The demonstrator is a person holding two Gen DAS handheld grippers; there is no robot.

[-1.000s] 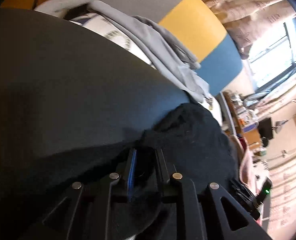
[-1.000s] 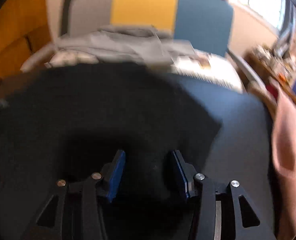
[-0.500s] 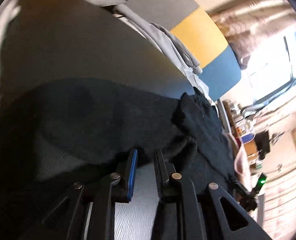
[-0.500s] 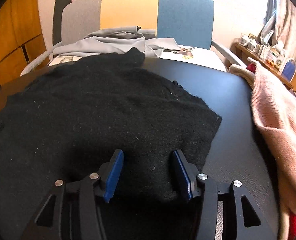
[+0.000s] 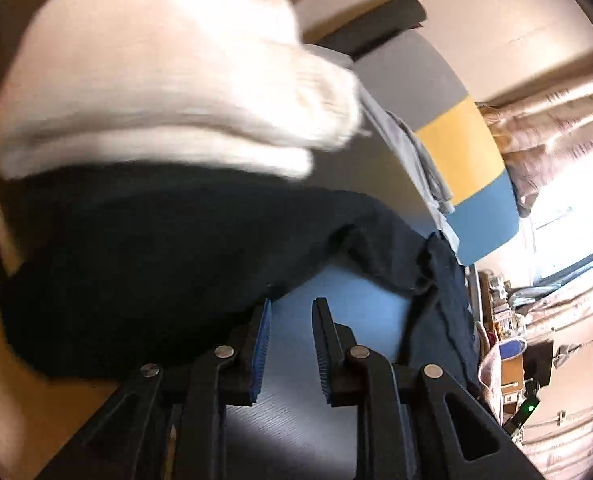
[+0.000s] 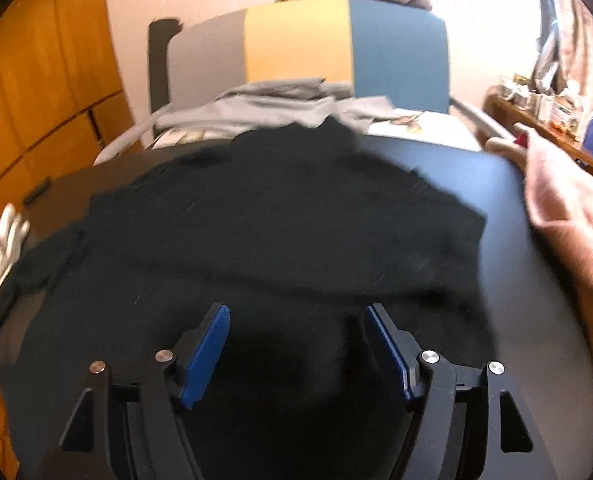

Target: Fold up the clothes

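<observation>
Black sweater (image 6: 264, 232) spread flat across dark table (image 6: 508, 216), far edge toward striped chair (image 6: 304, 40). Right gripper (image 6: 296, 344) released, blue pads wide apart over near part of sweater. Left gripper (image 5: 290, 344) unclenched, narrow gap, nothing between pads; sweater bunched just left of it. White garment (image 5: 168, 76) beyond, blurred. Pink garment (image 6: 568, 216) on right. Grey clothes (image 6: 280, 100) on chair seat.

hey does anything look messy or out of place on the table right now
The black garment lies rumpled rather than flat, one edge lifted off the table in the left wrist view. A pink garment crowds the right edge.
</observation>
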